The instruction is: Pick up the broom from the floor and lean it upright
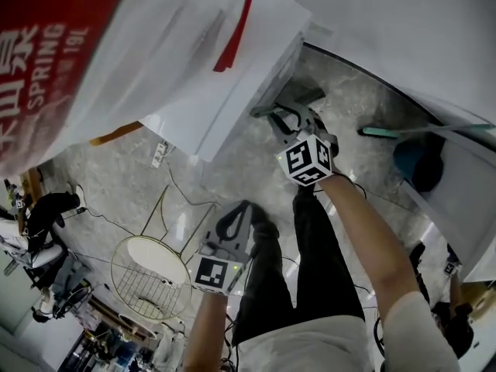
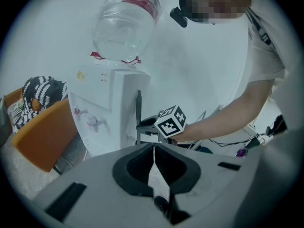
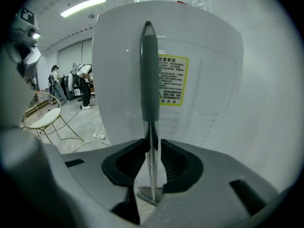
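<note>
The broom's grey grip [image 3: 149,70] stands upright against the white water dispenser [image 3: 204,80], with its metal shaft running down to the broom head [image 3: 151,194] on the floor. My right gripper [image 3: 152,144] is around the shaft, jaws slightly apart from it, open. The left gripper view shows the dark handle [image 2: 138,110] upright beside the dispenser [image 2: 114,108], with the right gripper [image 2: 145,126] at it. In the head view the right gripper [image 1: 285,118] reaches to the dispenser's [image 1: 232,76] foot. My left gripper [image 2: 155,146] is shut and empty, hanging lower by my legs [image 1: 246,208].
A water bottle [image 2: 126,23] tops the dispenser. An orange seat [image 2: 42,134] with a striped item stands to its left. A round wire table [image 1: 151,277] stands behind me, cables lie on the floor, and a teal-handled tool [image 1: 418,130] lies by the white wall. People [image 3: 83,84] stand far off.
</note>
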The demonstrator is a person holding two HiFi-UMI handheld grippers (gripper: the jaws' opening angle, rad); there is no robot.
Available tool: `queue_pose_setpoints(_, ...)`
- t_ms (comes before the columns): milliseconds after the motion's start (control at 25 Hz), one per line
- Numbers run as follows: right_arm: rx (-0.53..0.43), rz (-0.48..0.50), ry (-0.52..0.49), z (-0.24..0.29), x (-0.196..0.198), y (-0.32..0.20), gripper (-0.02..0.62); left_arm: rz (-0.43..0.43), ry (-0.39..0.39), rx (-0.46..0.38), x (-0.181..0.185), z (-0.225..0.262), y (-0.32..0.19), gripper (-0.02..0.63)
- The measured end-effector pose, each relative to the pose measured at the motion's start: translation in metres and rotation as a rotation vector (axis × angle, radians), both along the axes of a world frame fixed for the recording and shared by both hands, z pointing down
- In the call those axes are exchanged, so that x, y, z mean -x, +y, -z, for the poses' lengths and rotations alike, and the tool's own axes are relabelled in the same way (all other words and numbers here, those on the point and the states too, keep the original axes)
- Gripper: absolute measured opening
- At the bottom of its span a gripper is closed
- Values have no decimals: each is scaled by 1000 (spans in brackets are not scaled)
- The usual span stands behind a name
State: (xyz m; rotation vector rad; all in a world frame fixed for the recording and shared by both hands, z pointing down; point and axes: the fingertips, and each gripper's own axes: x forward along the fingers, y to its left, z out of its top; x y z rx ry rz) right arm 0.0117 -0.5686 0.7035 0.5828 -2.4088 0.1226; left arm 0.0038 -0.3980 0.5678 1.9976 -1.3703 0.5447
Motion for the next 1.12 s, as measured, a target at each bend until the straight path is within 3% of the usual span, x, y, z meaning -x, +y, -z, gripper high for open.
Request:
queue_pose_setpoints(120,-7,17,8,1,4,2,124,2,-12,30,4,-4,5,11)
queue_pose_setpoints(360,-8,47,21,-1,10,4,152,45,1,-21,11,-1,5,11)
queue_pose_setpoints(560,-18,66,32,-5,13,5,151,47,2,-8,12,-7,9,11)
queue_pose_setpoints(680,-17,76,34,-7,15,9,187,47,1,0,11,-13,15,11)
queue_pose_setpoints(800,-31,81,24,-7,17,12,164,42,1,16,9,-19,21,11)
queue_pose_setpoints(880,-36,97,16,-9,18,17,86,49,6,19,8,-22,23,11)
queue_pose_setpoints(1120,1,199,72,-6,12,43,87,57,17,32,13,-26,33,11)
